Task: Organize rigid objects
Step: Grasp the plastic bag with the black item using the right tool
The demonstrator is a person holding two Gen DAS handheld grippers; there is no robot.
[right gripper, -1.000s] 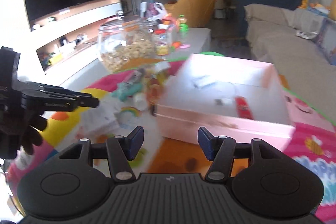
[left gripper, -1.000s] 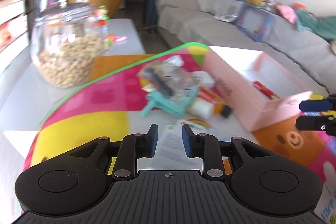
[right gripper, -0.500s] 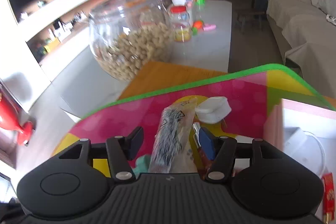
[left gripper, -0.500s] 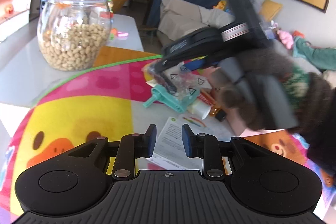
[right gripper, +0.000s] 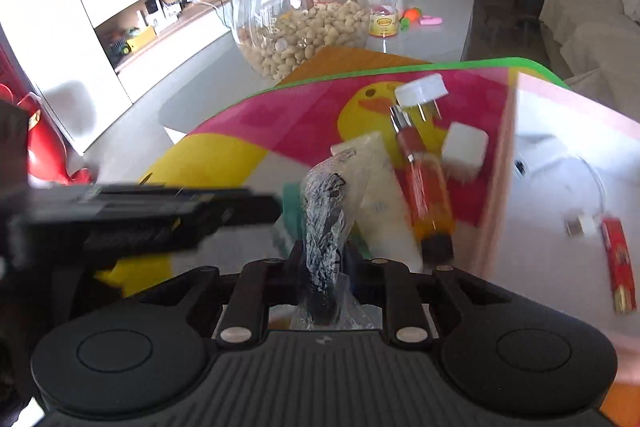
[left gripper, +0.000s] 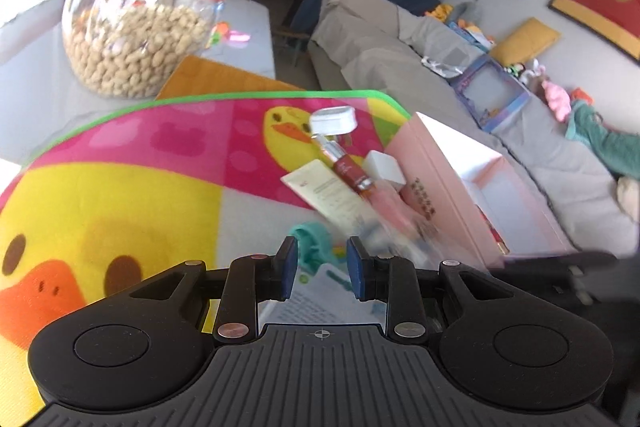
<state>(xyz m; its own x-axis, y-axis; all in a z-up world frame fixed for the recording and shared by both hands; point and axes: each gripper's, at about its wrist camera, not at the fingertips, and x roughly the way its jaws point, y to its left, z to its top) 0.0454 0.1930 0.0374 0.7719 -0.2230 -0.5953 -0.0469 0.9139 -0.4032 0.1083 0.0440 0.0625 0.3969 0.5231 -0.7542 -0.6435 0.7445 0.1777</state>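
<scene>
- Right gripper (right gripper: 322,259): my fingers are clamped on a clear plastic bag (right gripper: 326,211) with something dark inside; the bag stands up between them, above the play mat (right gripper: 224,163).
- Right gripper points forward and slightly down across the mat, with the pink box (right gripper: 560,163) open at its right side.
- Left gripper (left gripper: 320,267): my fingers are apart with a narrow gap and hold nothing; it hovers low over the mat (left gripper: 120,195), aimed at the pile of objects.
- A printed leaflet (left gripper: 324,291) and a teal plastic piece (left gripper: 314,239) lie just below the left fingers.
- From the right wrist view, the left gripper (right gripper: 276,207) reaches in from the left, level, with its tip near the bag.
- Still on the mat beside the box: cream tube (right gripper: 380,187), red-orange bottle (right gripper: 424,187), white cube (right gripper: 464,151), white charger plug (right gripper: 420,93).
- Inside the box: red packet (right gripper: 620,259), white cable (right gripper: 580,223).
- Glass jar of nuts (right gripper: 300,11) stands on the table (right gripper: 440,7) beyond the mat.
</scene>
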